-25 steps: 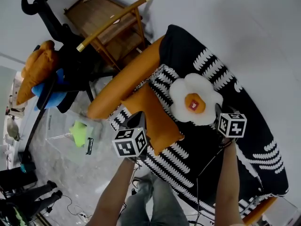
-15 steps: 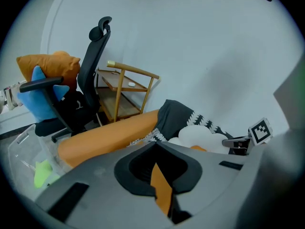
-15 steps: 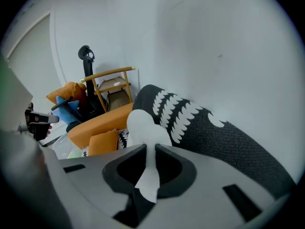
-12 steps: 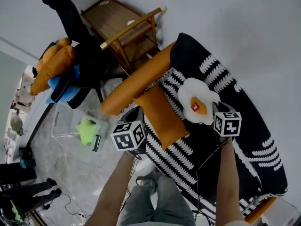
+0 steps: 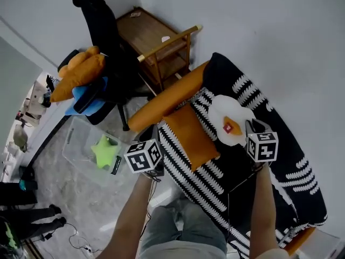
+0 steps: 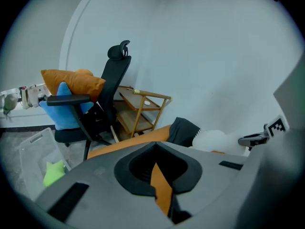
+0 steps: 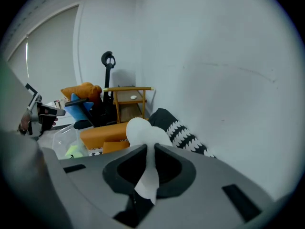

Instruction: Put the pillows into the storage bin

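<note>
1. since both sets of jaws are already clamped on fabric, i'd call this the grab step: the left gripper (image 6: 157, 175) is pinching an edge of the flat orange pillow (image 5: 191, 136), and the right gripper (image 7: 148, 171) is squeezed onto a lobe of the white fried-egg pillow (image 5: 229, 124).
2. both pillows seem to rest side by side on the black-and-white sofa cover (image 5: 280, 171), next to a long orange bolster (image 5: 167, 99).
3. the clear storage bin (image 5: 75, 139) sits on the floor to the person's left, near the office chair (image 5: 108, 31), with a green star pillow (image 5: 106, 151) inside.
4. next move, i reckon: lift both, swing left over the bin, then let go. pillows dangling from one edge could catch the rim.
</note>
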Available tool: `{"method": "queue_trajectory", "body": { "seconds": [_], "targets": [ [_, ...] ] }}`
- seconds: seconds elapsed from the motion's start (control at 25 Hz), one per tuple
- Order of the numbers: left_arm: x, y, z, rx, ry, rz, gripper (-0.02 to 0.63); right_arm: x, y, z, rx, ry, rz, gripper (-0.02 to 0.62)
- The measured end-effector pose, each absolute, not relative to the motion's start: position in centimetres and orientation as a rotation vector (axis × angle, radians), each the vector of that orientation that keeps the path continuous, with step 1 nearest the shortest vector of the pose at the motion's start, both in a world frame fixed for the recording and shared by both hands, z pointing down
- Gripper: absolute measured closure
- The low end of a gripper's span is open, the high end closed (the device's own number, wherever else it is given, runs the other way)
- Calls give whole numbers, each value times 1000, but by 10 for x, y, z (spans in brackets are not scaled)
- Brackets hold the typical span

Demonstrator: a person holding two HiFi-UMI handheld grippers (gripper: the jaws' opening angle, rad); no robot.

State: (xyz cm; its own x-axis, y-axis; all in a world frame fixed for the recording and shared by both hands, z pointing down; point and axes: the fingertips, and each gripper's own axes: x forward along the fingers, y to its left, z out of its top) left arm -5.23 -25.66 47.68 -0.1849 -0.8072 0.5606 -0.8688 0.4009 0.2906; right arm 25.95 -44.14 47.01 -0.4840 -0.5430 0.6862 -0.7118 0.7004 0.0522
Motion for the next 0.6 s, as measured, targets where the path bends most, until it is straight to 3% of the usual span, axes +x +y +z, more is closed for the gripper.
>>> {"method": "queue_trajectory", "body": {
  "seconds": [0.6],
  "targets": [
    [-144, -128, 437, 1186, -2197, -61, 604, 95, -365, 405, 671, -2379, 147, 553]
  ]
}}
